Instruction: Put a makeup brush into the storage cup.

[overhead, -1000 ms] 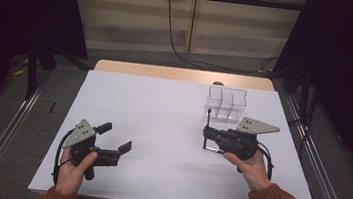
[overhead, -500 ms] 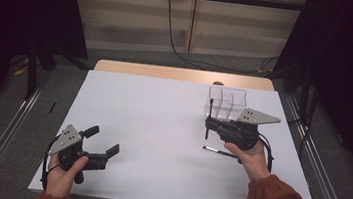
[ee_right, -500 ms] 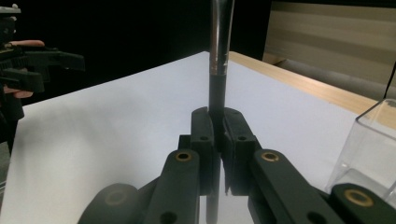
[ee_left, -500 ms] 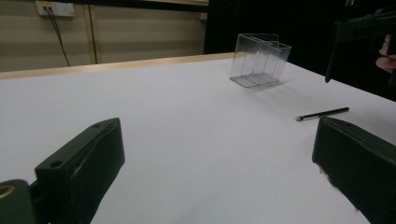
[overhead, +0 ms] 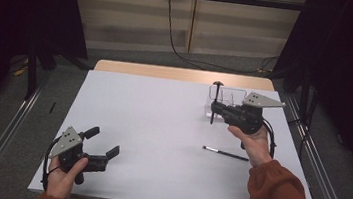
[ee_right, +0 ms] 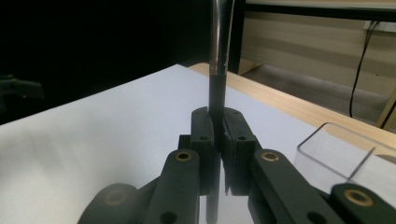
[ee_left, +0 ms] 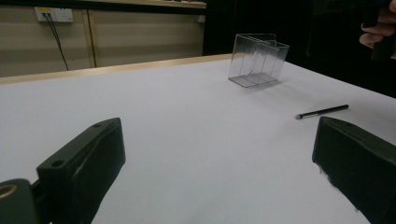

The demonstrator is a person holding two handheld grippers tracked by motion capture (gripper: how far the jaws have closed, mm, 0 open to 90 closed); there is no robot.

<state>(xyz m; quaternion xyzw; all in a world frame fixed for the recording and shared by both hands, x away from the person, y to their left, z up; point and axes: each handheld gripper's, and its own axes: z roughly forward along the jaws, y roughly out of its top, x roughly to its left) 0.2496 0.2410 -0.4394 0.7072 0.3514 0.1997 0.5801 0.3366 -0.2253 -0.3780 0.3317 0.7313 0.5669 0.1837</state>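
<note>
Now: right tongs (overhead: 213, 107) clamp upright brush (overhead: 214, 103) | clear box (overhead: 232, 97) at 3 o'clock, touching-close | left tongs (overhead: 104, 143) wide, empty, well apart

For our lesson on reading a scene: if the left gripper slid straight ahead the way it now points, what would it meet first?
Likely nothing: beyond the open left gripper lies bare white table. The thin brush and clear box sit off to the right, though depth is unclear.

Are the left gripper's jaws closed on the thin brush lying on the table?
No, the left gripper stands open with nothing between its jaws, and the thin brush lies beyond them.
</note>
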